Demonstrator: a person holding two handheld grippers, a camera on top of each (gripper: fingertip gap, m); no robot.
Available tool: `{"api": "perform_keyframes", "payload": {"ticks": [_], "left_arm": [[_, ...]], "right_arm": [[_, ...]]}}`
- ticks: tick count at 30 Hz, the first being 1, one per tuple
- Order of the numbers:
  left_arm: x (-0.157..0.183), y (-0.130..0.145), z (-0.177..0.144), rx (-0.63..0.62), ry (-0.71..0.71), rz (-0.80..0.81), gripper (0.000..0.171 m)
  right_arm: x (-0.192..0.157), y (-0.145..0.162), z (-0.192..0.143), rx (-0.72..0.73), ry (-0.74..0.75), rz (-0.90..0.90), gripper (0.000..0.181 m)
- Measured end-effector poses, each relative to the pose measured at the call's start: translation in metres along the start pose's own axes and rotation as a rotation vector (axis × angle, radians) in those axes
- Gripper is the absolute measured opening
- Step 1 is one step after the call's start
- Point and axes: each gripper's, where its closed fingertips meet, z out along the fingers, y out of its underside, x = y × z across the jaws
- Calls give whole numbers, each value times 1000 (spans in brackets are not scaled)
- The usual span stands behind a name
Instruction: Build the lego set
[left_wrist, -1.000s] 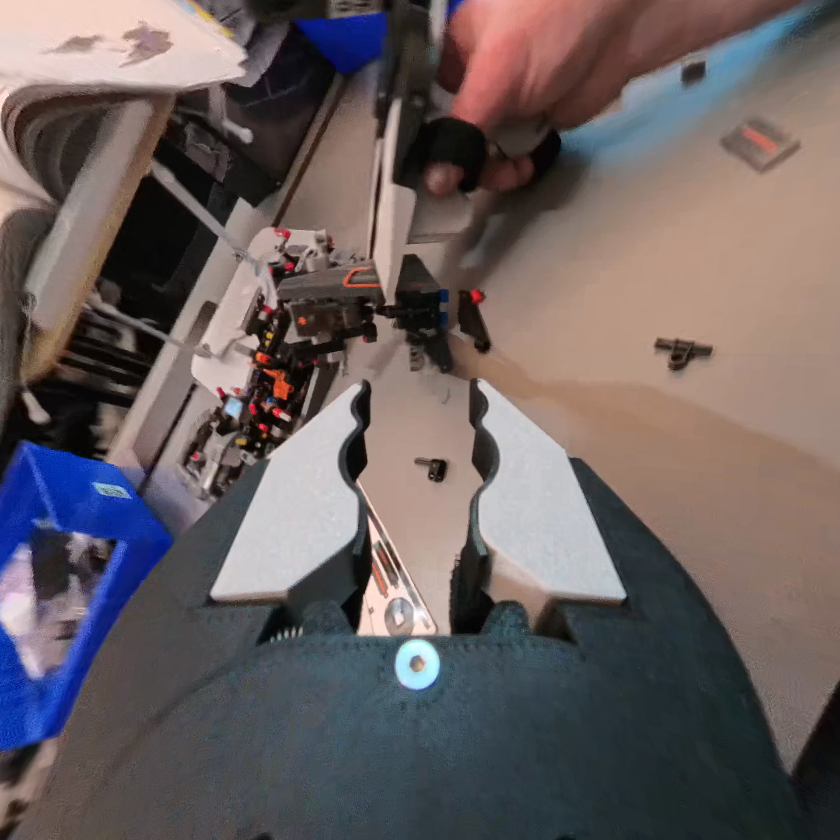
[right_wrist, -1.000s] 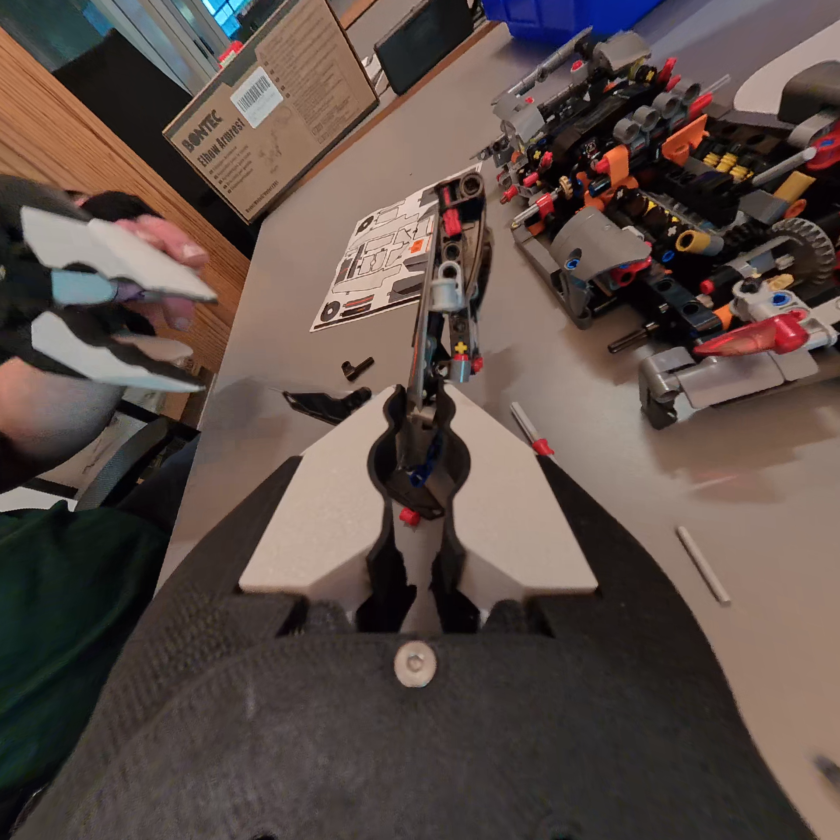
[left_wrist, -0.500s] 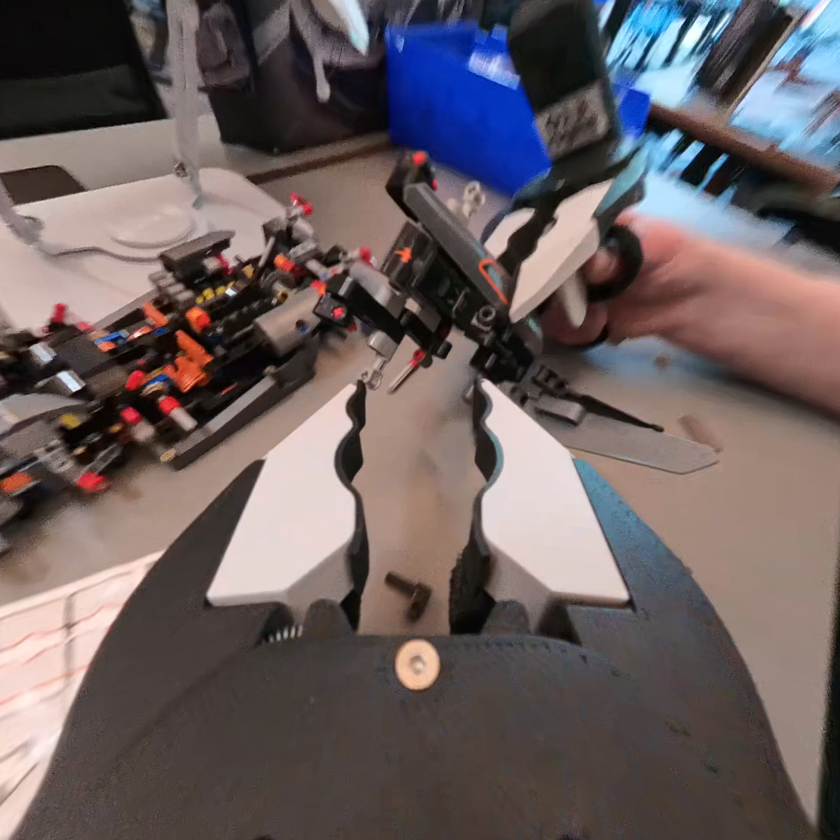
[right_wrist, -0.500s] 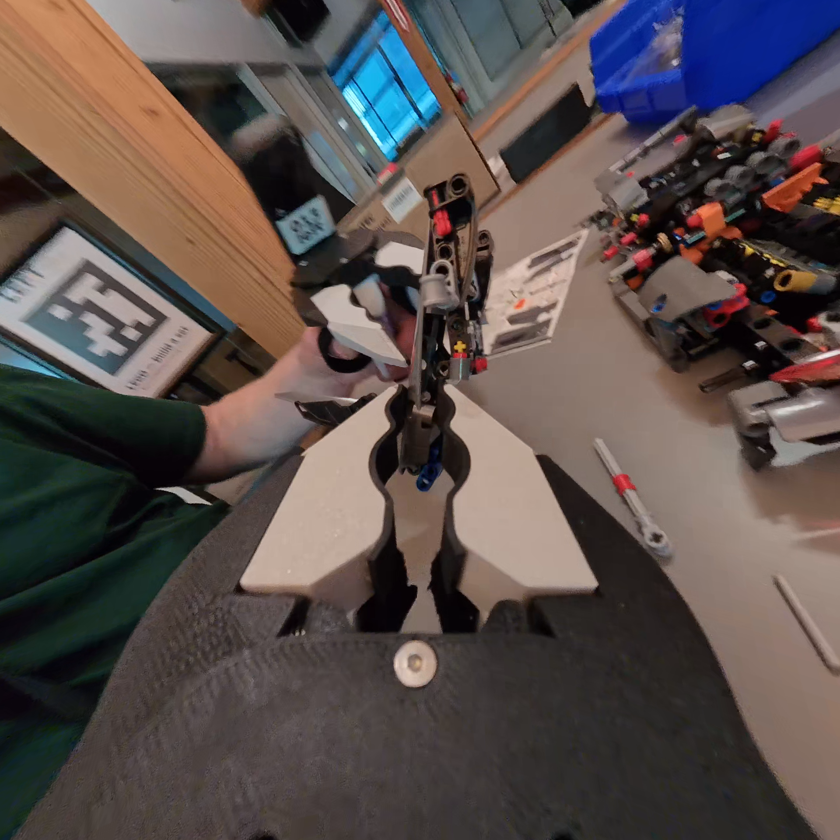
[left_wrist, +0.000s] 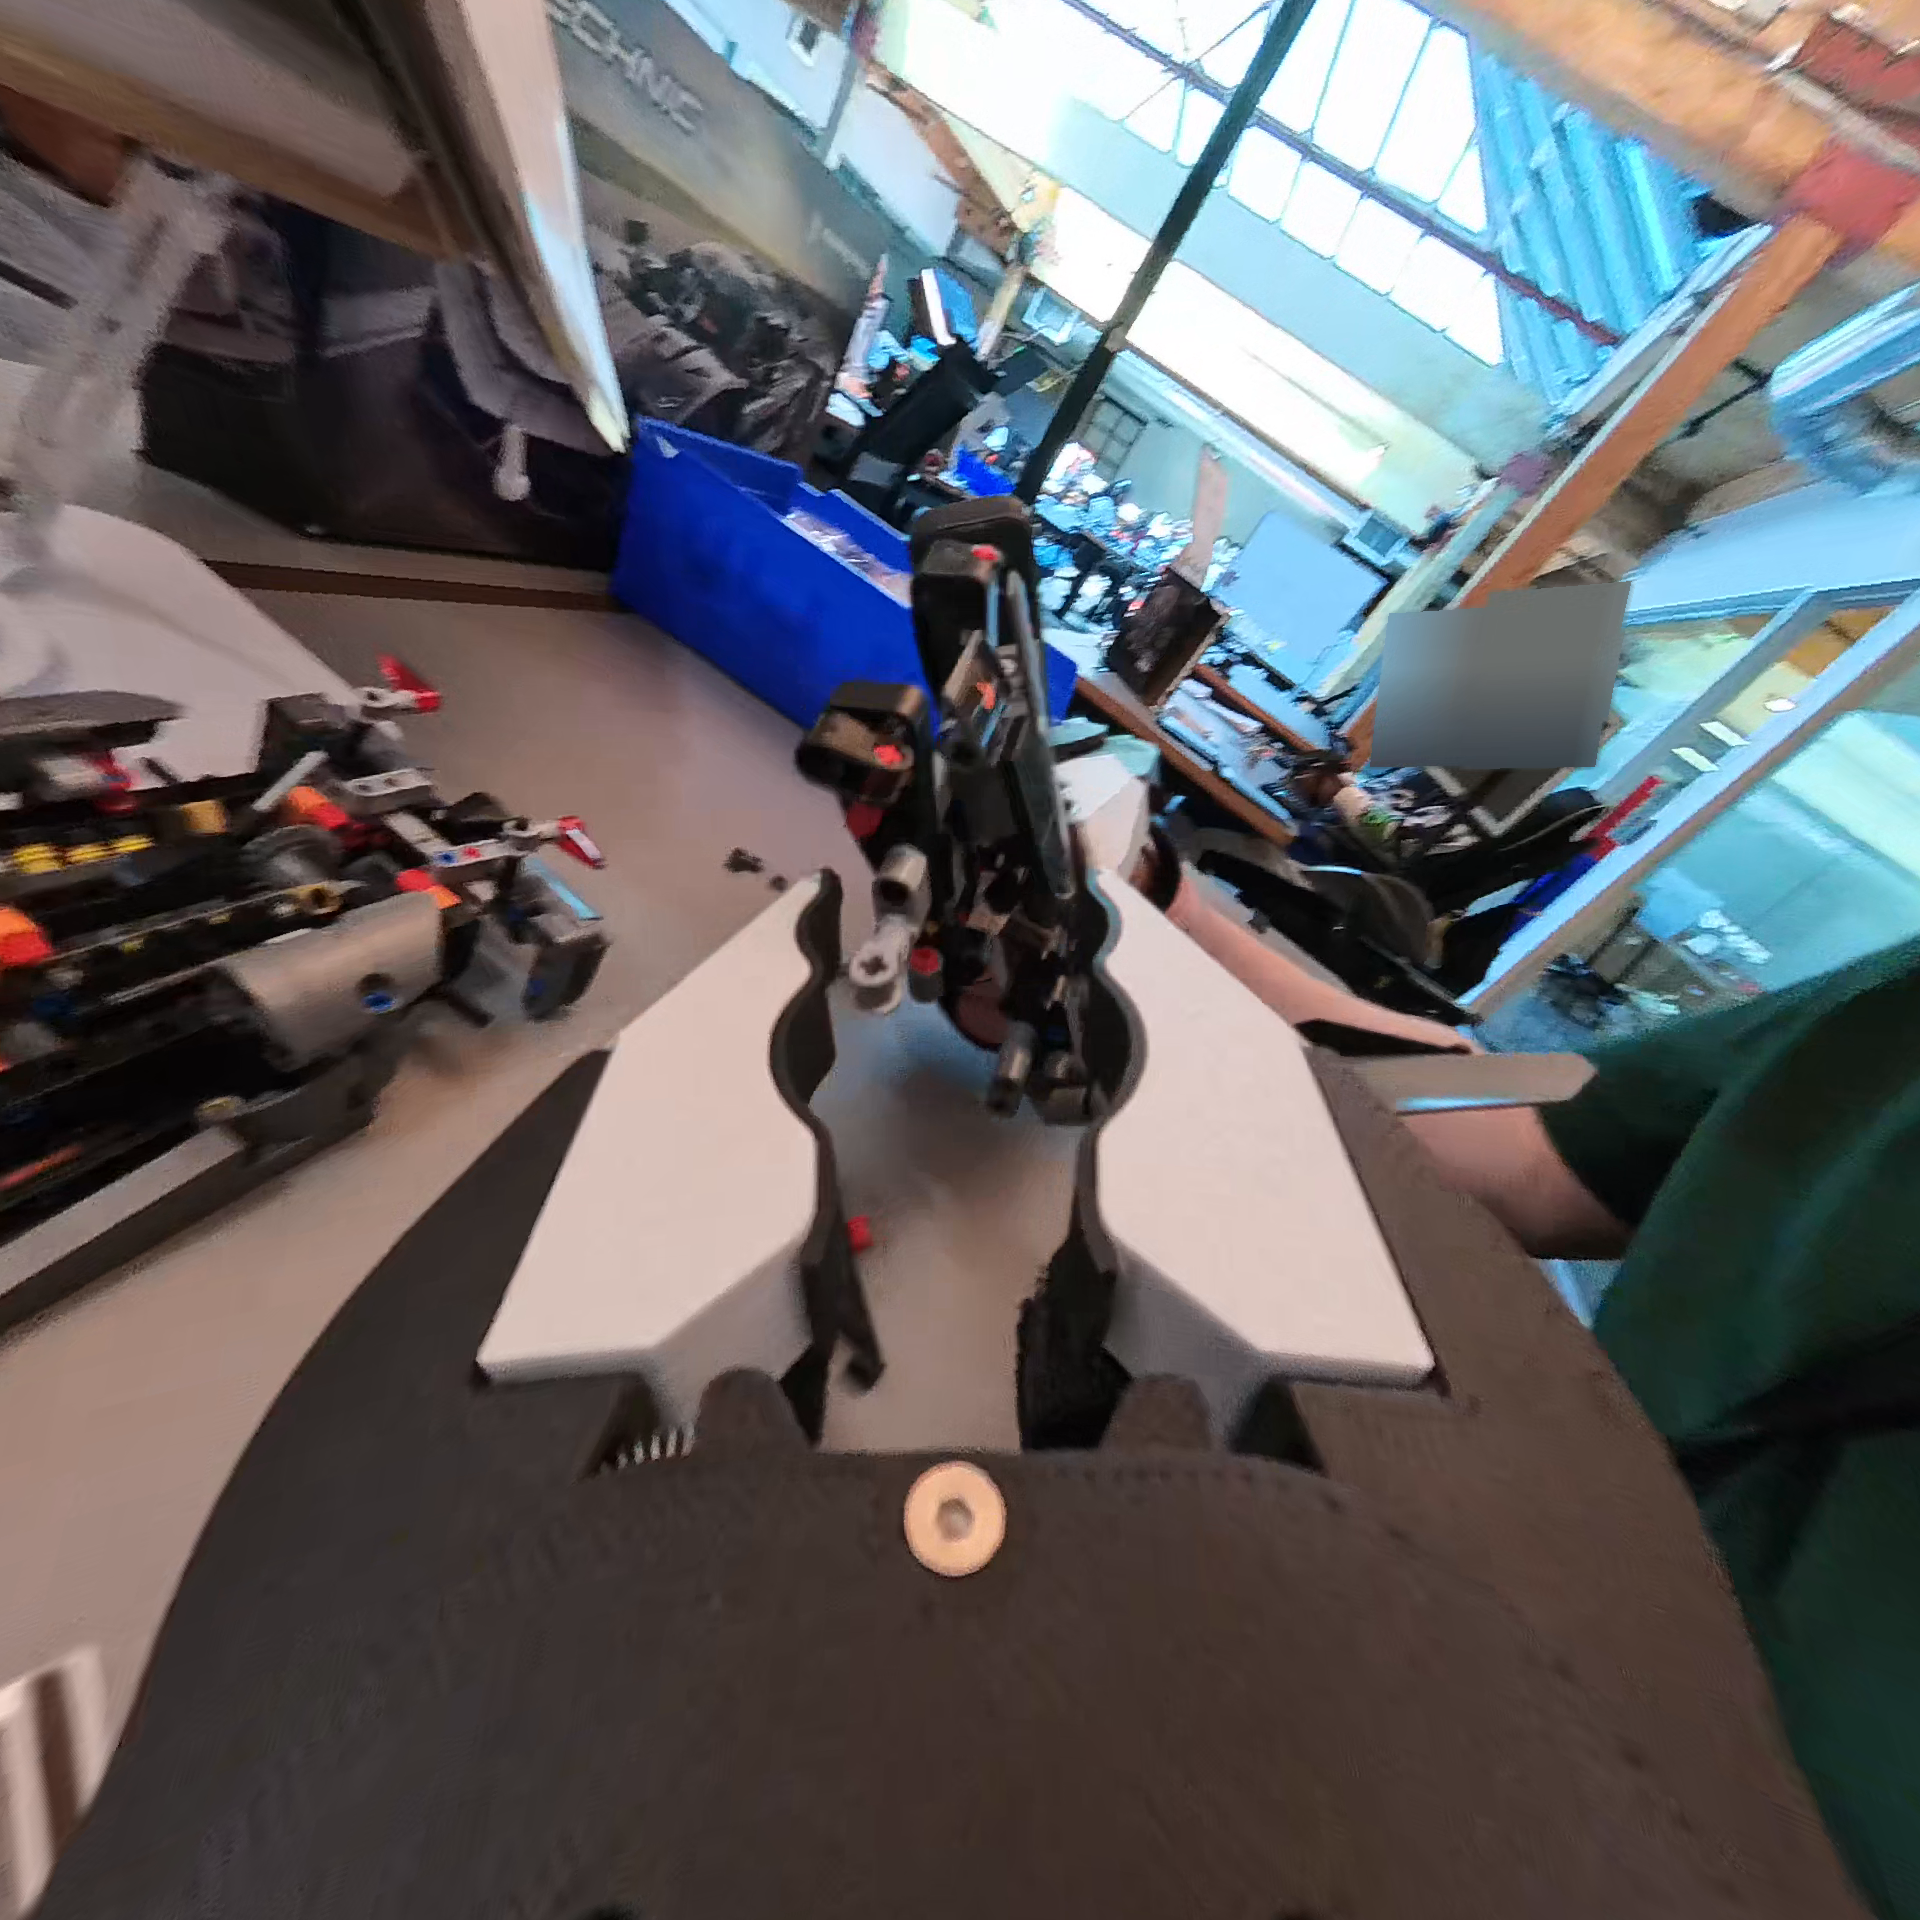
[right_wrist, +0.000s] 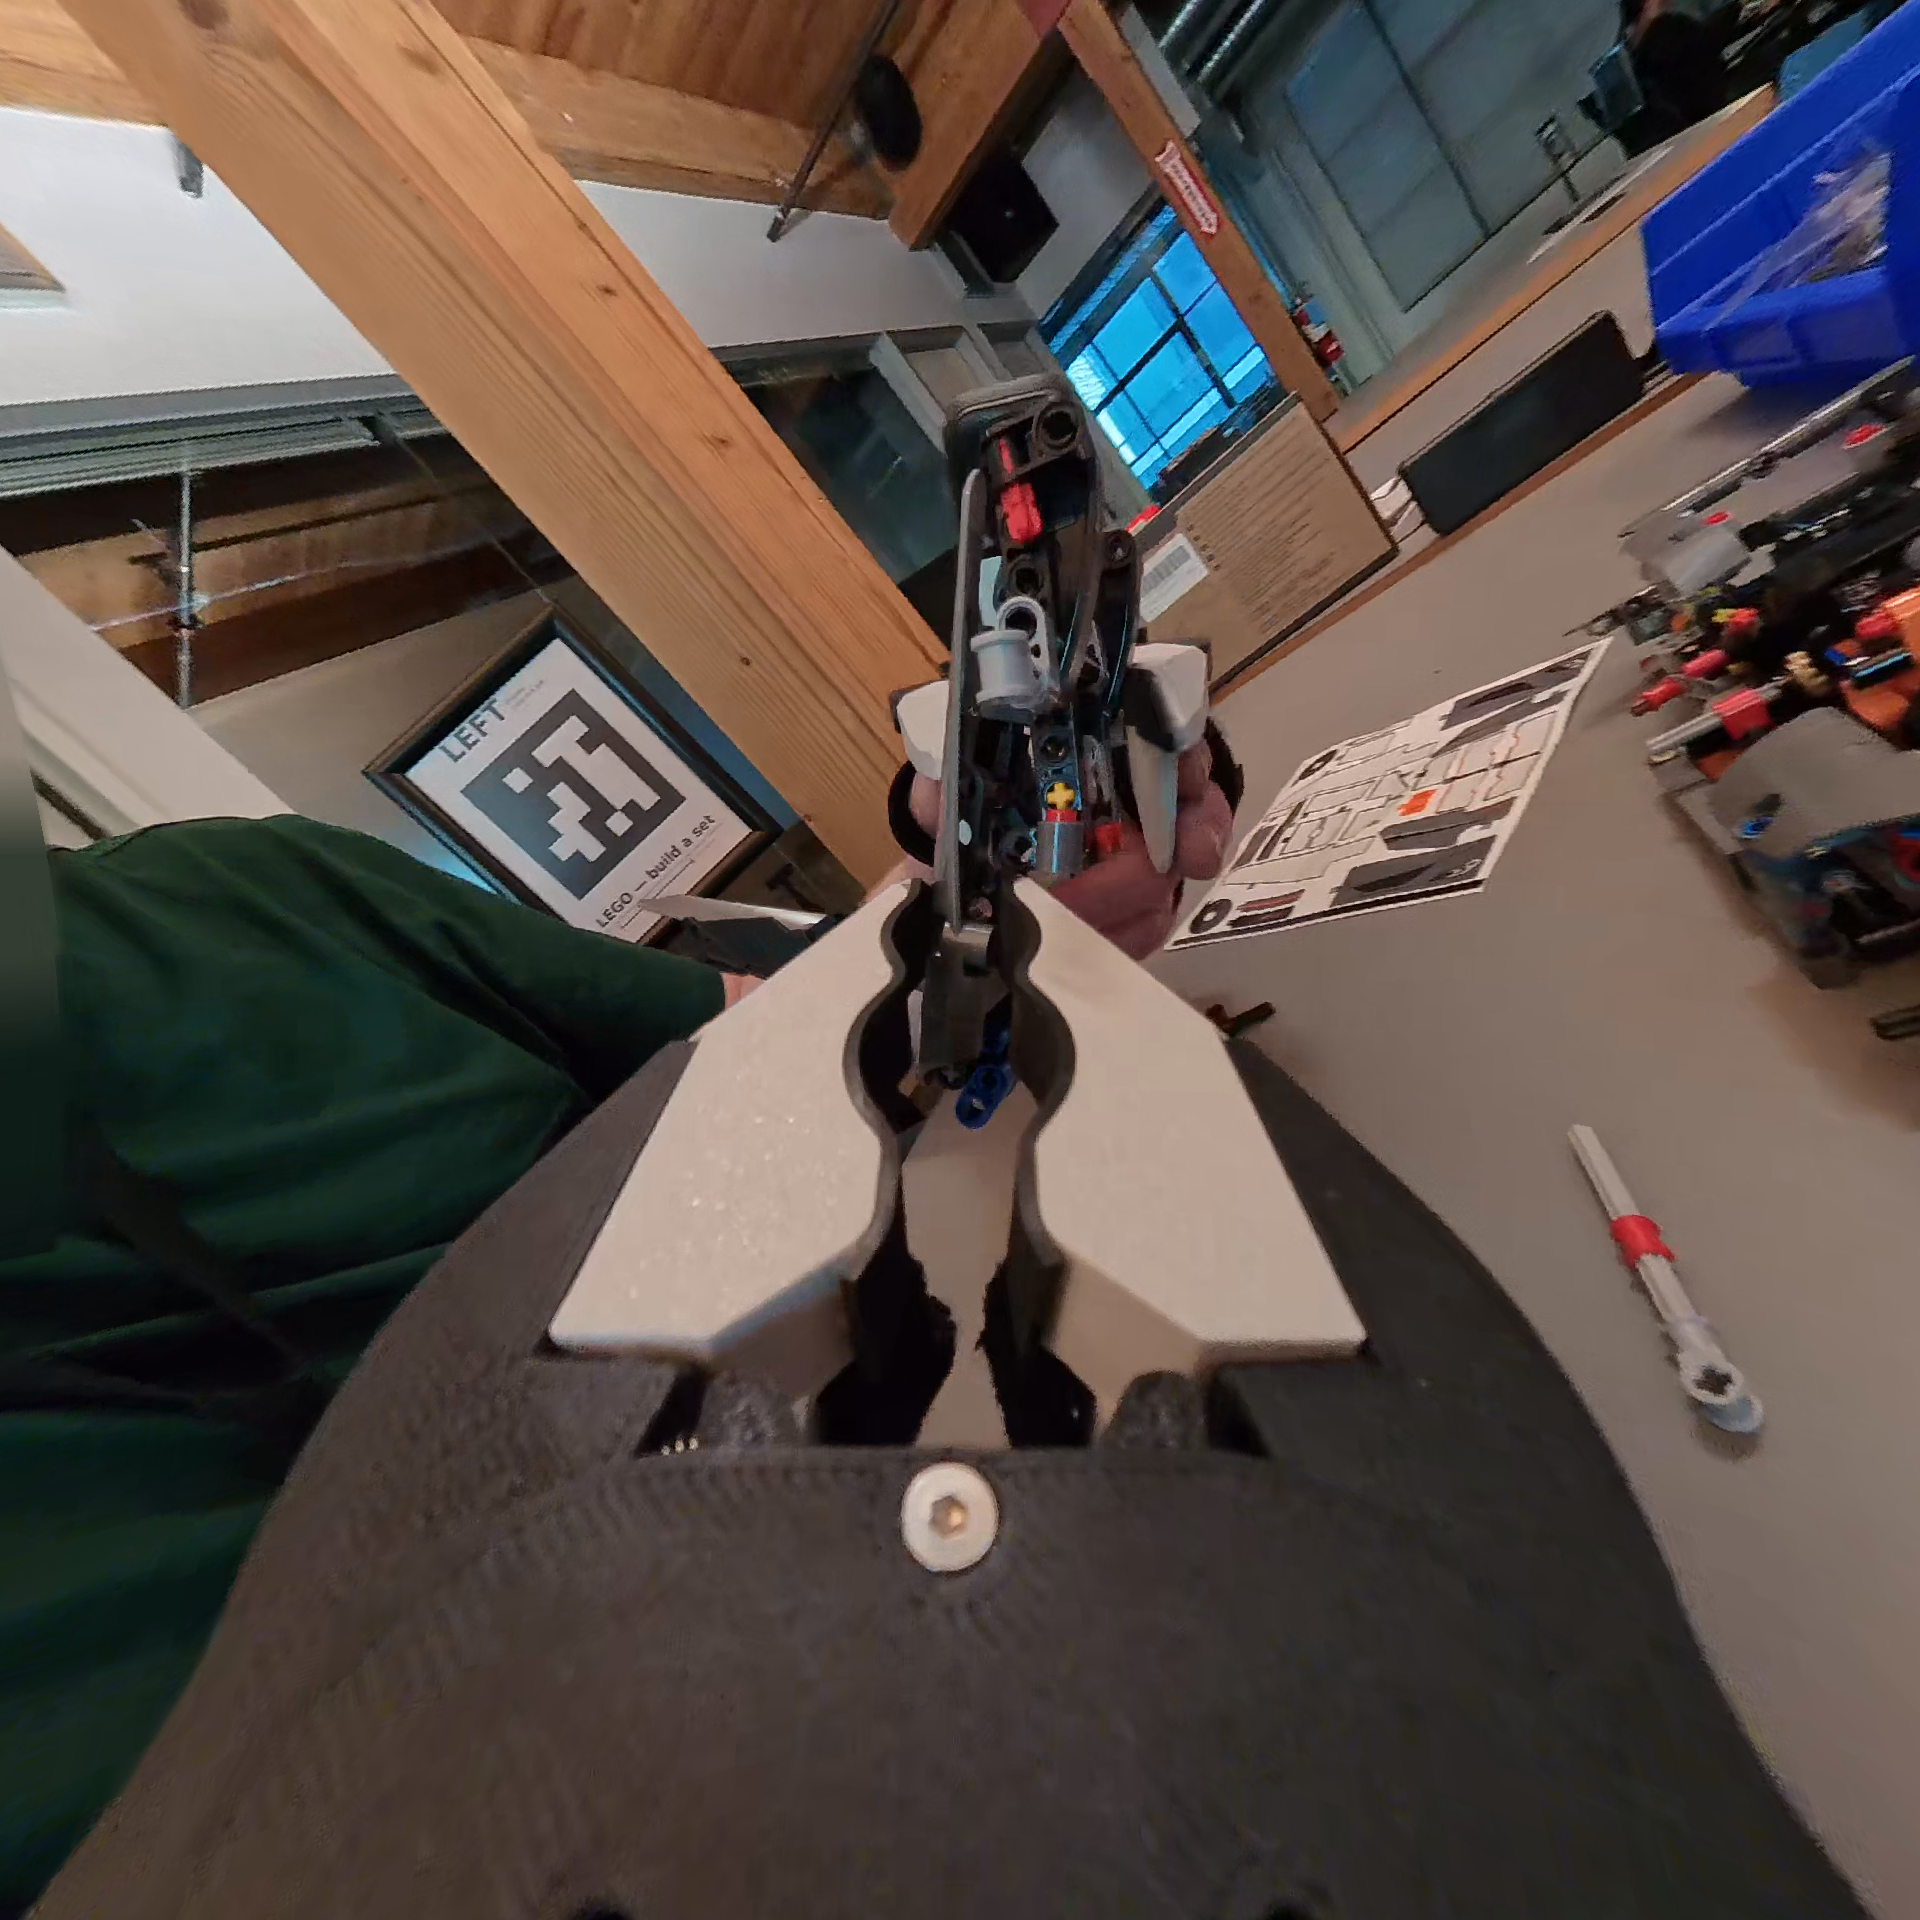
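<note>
A black Lego sub-assembly (right_wrist: 1023, 665) with red and grey pins stands upright above the table. My right gripper (right_wrist: 971, 914) is shut on its lower end. My left gripper (left_wrist: 961, 904) is open, and the same sub-assembly (left_wrist: 987, 831) sits between its fingertips, close to the right finger. In the right wrist view the left gripper's white fingers (right_wrist: 1169, 707) flank the piece from the far side. The large car chassis (left_wrist: 208, 935) lies on the table to the left, and also shows in the right wrist view (right_wrist: 1818, 748).
A sticker sheet (right_wrist: 1392, 810) lies flat on the grey table (right_wrist: 1455, 1039). A grey axle with a red bush (right_wrist: 1652, 1278) lies near my right gripper. A blue bin (left_wrist: 748, 603) stands at the back. A small red piece (left_wrist: 857, 1231) lies under my left gripper. A green sleeve (left_wrist: 1766, 1195) is close by. The tips of both grippers are at nearly the same place.
The right gripper has lifted and tilted the sub-assembly up off the table. The left gripper has swung up and moved in, so the piece now sits between its open fingers.
</note>
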Motion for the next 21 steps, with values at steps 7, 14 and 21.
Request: {"api": "perform_keyframes", "payload": {"ticks": [7,14,21], "left_arm": [[16,-11,6,99,111,-62,24],[16,-20,7,124,36,14,7],[1,-25,7,92,-257,156,7]], "right_arm": [[-11,-6,0,29,-50,13,10],[-7,-16,-3,53,57,-59,13],[8,-34,-23,6,443,-376,20]]}}
